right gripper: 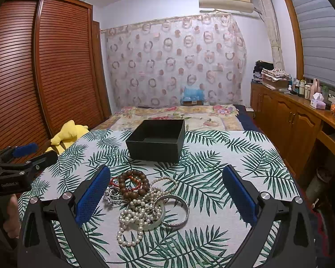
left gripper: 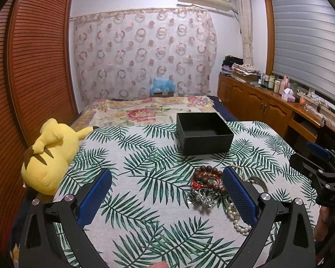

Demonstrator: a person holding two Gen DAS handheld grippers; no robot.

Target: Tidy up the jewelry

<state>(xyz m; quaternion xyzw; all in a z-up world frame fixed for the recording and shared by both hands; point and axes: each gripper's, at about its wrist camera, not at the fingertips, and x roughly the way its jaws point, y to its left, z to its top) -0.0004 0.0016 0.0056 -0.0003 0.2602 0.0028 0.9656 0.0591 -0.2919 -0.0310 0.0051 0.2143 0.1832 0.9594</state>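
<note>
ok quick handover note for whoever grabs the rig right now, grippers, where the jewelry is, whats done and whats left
Left gripper: open, empty, hovering just left of the jewelry pile.
Right gripper: open, empty, hovering with the pile between its fingers.
Jewelry pile on the leaf-print cloth: wooden bead bracelet, pearl strands, silver bangle, red cord bracelet and small silver pieces, all tangled together.
Black box: open, beyond the pile, looks empty.
Done: nothing boxed yet.
Left: lift each piece out and place it in the box.
</note>
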